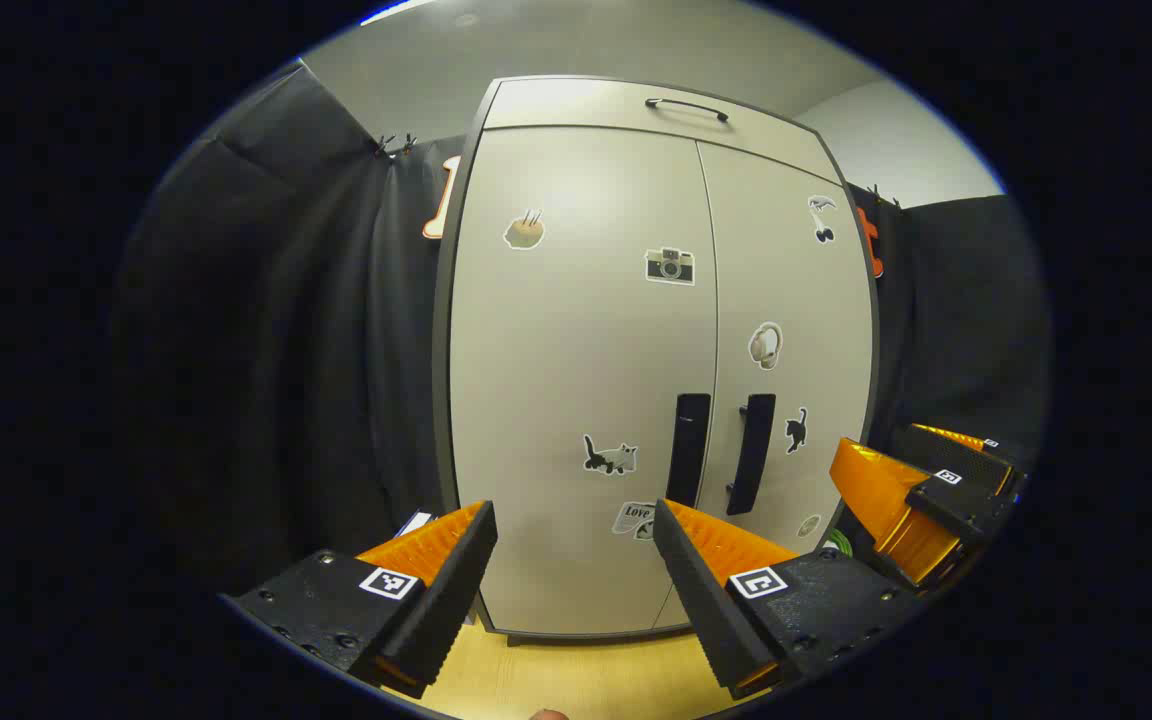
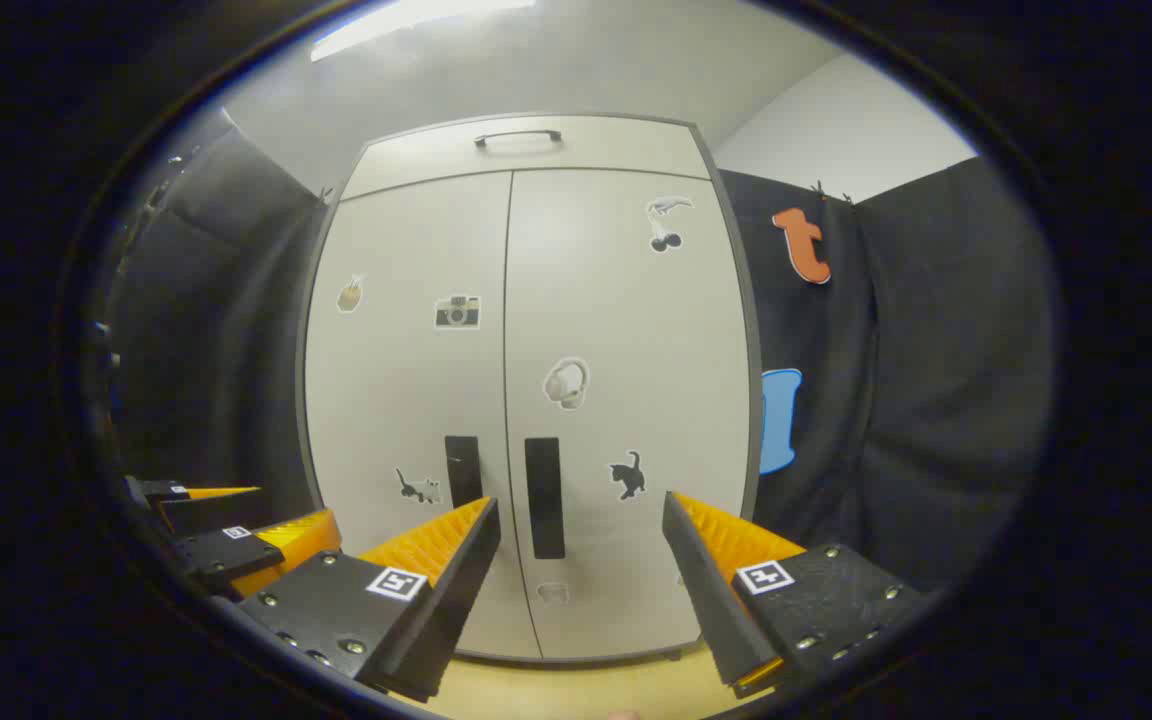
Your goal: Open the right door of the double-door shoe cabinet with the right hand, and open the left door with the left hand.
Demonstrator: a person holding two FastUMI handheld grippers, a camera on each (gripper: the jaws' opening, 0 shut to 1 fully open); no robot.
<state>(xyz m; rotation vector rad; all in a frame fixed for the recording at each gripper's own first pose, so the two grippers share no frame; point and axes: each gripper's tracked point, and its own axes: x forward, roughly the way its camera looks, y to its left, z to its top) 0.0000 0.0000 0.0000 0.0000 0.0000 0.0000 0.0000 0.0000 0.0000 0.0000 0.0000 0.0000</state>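
The shoe cabinet [image 2: 536,400] stands upright on the pale floor [image 2: 576,690] and takes up the middle of both views, its two tall doors closed and flush, so nothing of the task looks begun. A shallow top panel with a bar pull [image 2: 518,137] sits at 12 o'clock above them. The right door [image 2: 636,330] carries its dark vertical handle [image 2: 543,497] beside the centre seam, at about 6 o'clock in the right gripper view; the left door [image 1: 566,340] has a matching handle [image 1: 688,448] just across the seam, at roughly 5 o'clock in the left gripper view. Both handles hug the seam because the doors hinge at the outer edges, so each pull has to swing outward.

The right gripper [image 2: 581,515] is spread wide, holding nothing, and is set well short of the cabinet, roughly lined up with its handle. The left gripper [image 1: 576,515] is likewise spread and empty; in the right gripper view it probably shows again at 8 o'clock, though the edge there is dim. Small stickers dot both doors.
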